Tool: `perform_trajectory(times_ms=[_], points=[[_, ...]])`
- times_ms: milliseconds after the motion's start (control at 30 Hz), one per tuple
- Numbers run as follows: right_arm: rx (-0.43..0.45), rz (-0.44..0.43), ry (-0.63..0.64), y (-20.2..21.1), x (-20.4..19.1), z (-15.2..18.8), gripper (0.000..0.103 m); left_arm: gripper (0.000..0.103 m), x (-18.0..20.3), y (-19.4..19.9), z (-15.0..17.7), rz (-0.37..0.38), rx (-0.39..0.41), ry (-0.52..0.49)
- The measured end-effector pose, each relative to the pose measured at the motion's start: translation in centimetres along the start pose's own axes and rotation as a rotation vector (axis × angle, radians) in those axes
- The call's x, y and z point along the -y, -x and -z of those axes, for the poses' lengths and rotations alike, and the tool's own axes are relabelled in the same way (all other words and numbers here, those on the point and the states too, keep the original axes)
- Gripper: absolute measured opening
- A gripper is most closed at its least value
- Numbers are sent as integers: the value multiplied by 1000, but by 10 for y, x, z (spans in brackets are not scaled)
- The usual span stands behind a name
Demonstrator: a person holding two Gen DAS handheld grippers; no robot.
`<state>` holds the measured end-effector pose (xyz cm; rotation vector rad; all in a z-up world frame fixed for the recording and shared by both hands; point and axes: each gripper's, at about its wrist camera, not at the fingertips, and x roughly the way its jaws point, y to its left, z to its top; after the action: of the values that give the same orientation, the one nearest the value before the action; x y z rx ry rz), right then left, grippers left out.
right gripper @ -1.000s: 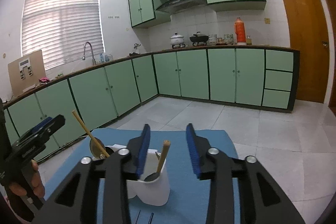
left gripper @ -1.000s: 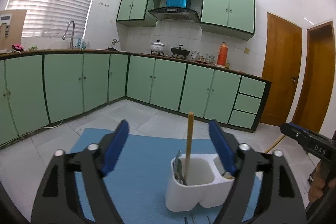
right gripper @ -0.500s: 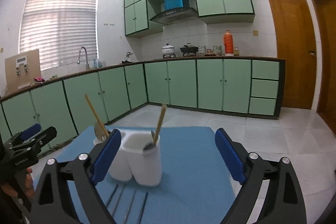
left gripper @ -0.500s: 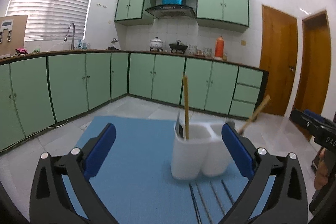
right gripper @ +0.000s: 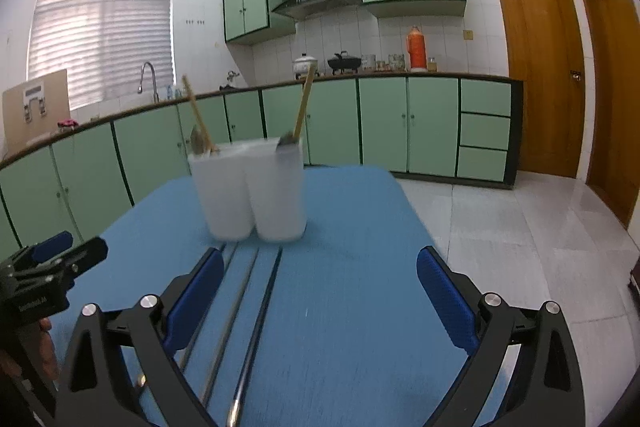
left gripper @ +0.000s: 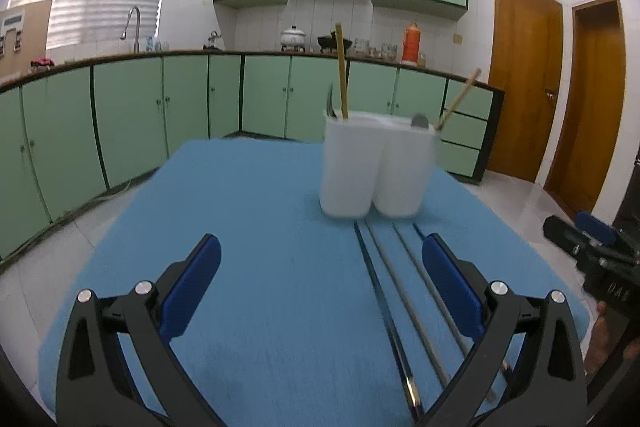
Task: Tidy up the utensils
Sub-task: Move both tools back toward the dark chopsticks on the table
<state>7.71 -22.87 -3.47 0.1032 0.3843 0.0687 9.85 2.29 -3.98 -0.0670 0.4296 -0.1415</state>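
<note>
A white two-compartment utensil holder (left gripper: pixel 376 167) stands on the blue mat (left gripper: pixel 260 247); it also shows in the right wrist view (right gripper: pixel 252 191). Each compartment holds a wooden-handled utensil (left gripper: pixel 341 71) (right gripper: pixel 302 107). Several metal chopsticks (left gripper: pixel 400 291) lie on the mat in front of the holder, also in the right wrist view (right gripper: pixel 248 323). My left gripper (left gripper: pixel 320 291) is open and empty, low over the mat, behind the chopsticks. My right gripper (right gripper: pixel 320 299) is open and empty, just right of the chopsticks.
The mat covers a table with its edges close on all sides (right gripper: pixel 424 227). Tiled floor (right gripper: pixel 540 227), green cabinets (left gripper: pixel 160 115) and wooden doors (right gripper: pixel 536 67) surround it. Each gripper shows at the edge of the other's view (left gripper: pixel 592 251) (right gripper: pixel 44 275).
Both grippers have opened wide, drawn back from the holder and dropped low toward the mat. The chopsticks on the mat have come into view.
</note>
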Motion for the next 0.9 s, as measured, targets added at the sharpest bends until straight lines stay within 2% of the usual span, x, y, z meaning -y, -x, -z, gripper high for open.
perform_trajectory(times_ms=[267, 400, 900], points=[[12, 27, 44, 21, -16, 63, 94, 98, 3, 12, 46, -25, -11, -46], [28, 27, 74, 30, -23, 80, 88, 98, 3, 16, 63, -30, -28, -37], [36, -7, 85, 33, -40, 106, 41, 98, 3, 28, 88, -38, -29, -41]])
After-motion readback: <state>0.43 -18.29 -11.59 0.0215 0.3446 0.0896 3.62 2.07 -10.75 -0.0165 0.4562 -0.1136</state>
